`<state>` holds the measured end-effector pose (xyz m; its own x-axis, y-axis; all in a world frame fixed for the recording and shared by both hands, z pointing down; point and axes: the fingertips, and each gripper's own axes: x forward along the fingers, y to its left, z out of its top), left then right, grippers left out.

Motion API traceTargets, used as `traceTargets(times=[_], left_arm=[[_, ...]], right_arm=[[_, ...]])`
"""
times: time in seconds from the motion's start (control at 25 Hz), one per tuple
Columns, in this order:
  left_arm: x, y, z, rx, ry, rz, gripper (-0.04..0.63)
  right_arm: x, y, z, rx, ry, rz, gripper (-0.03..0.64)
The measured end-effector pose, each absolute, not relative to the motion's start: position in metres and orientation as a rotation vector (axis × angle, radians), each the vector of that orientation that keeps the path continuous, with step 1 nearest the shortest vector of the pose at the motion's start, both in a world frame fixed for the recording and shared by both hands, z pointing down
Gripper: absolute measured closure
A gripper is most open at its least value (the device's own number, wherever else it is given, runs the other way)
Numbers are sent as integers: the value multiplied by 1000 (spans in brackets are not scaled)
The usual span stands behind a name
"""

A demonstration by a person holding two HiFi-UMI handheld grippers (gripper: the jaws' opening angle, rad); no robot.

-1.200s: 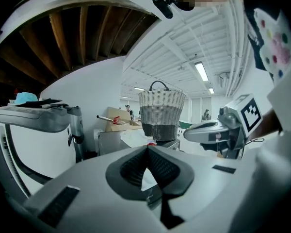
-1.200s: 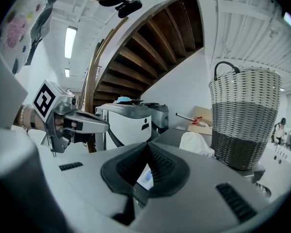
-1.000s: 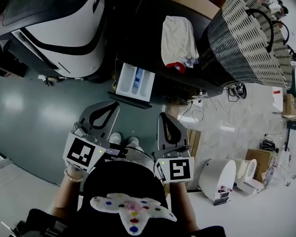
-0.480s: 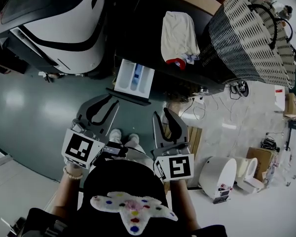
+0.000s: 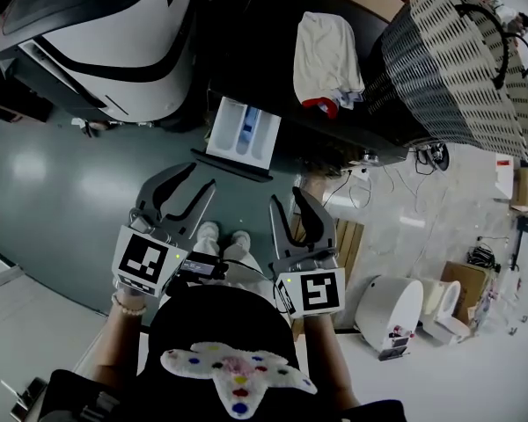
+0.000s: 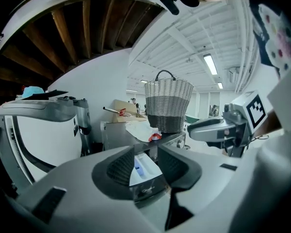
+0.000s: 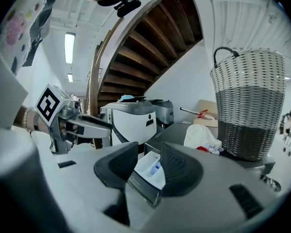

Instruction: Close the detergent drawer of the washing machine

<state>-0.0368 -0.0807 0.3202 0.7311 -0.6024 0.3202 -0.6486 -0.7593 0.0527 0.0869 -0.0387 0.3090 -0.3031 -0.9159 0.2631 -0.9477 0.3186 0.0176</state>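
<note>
Grey moulded left gripper, white compartmented plastic detergent drawer standing pulled out of the dark washing machine well ahead, then matching right gripper, ribbed jaws of both just opened wide with nothing between them

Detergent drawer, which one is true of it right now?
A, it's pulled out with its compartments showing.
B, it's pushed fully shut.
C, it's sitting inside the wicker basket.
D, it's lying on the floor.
A: in the head view the detergent drawer sticks out from the front of the washing machine, with its white compartments open to view from above.
</note>
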Motion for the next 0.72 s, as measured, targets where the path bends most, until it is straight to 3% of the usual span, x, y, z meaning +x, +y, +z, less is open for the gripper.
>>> traceTargets(times=[0.72], left_arm=[[-59,-88,375,2670,-1099,453,428]], right_arm=[[72,-37,371,1634,-2350,295,488]])
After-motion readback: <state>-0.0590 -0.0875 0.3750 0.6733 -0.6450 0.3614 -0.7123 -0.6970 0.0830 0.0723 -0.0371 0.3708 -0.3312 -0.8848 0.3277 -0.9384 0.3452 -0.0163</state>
